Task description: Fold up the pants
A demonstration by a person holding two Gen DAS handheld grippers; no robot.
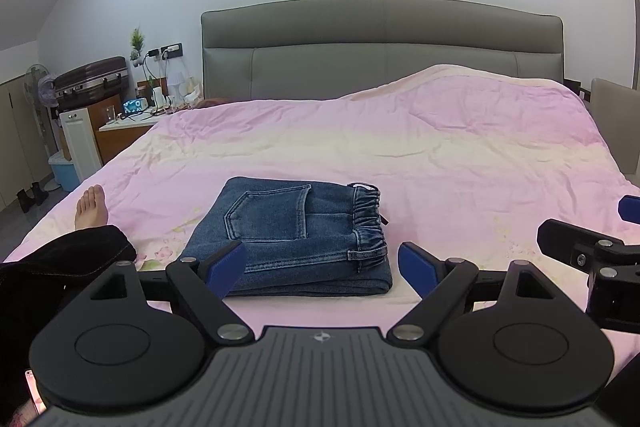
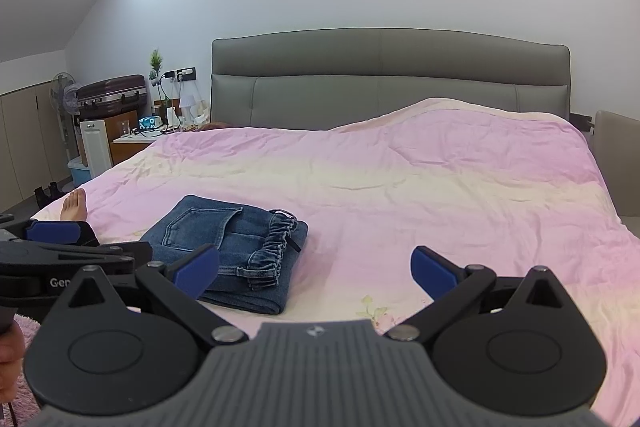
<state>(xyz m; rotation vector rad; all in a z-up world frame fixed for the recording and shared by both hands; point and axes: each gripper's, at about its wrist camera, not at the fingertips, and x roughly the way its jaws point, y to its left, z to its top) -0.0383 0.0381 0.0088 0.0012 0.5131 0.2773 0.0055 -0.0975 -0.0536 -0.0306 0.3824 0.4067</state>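
Jeans [image 1: 288,235] lie folded into a compact rectangle on the pink sheet [image 1: 440,155], near the foot of the bed. Back pocket faces up; elastic waistband [image 1: 370,223] sits on the right edge of the stack, gathered and slightly raised. Fold edges look even from both views.

My left gripper [image 1: 322,267] hangs just short of the jeans, jaws spread wide, nothing between them. Left blue pad [image 1: 226,269] overlaps the near left corner of the stack in the picture; whether it touches the cloth I cannot tell. Right pad [image 1: 416,269] sits over bare sheet.

My right gripper [image 2: 316,271] is off to the right of the jeans, jaws also spread, empty. Its left pad [image 2: 198,273] shows in front of the stack's near edge; the other pad [image 2: 434,271] is over sheet.

From the left view, part of my right gripper shows at the right edge; from the right view, my left one shows at the left edge.

A bare foot [image 1: 91,207] rests on the sheet left of the jeans, a dark sleeve [image 1: 60,255] nearer me. Grey headboard [image 1: 380,51] at the far end, cluttered nightstand [image 1: 132,121] to the left
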